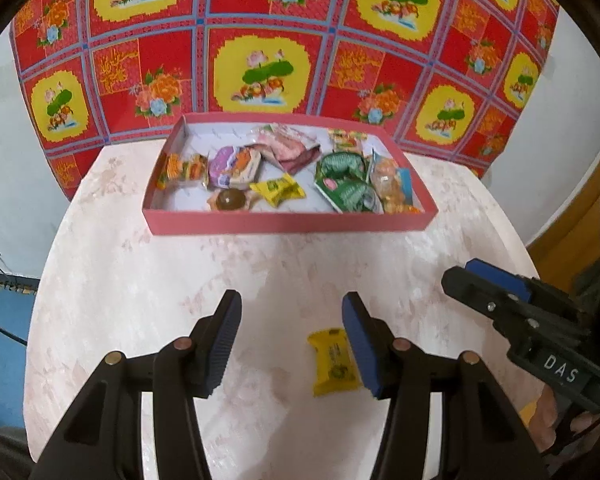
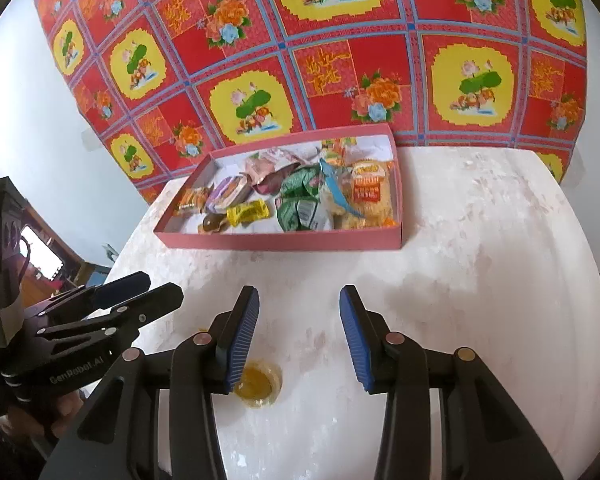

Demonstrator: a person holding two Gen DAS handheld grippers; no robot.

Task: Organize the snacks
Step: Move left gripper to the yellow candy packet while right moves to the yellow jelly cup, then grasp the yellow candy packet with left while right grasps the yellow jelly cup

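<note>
**Two loose sweets on the bench, both tongs empty**

A shallow pink box (image 1: 288,222) sits at the far side of the pale marbled bench (image 1: 140,280), close before a red and yellow floral cloth (image 1: 260,40) hung on the wall. The box holds a jumble of wrapped snacks: a yellow packet (image 1: 278,189), green packets (image 1: 346,188), a purple one (image 1: 232,166), a round brown sweet (image 1: 230,200) and an orange bag (image 2: 370,194) at the right end. Nothing lies between the box and the near bench.

The left tongs (image 1: 290,344) are released, parted with nothing between the pads; a yellow wrapped snack (image 1: 332,362) lies flat on the bench just beside the right pad, partly hidden by it. The right tongs (image 2: 300,338) also stand apart and grasp nothing; a clear-wrapped amber sweet (image 2: 260,386) rests on the bench under the left pad's tip. Whether either pad touches its sweet cannot be told.
</note>
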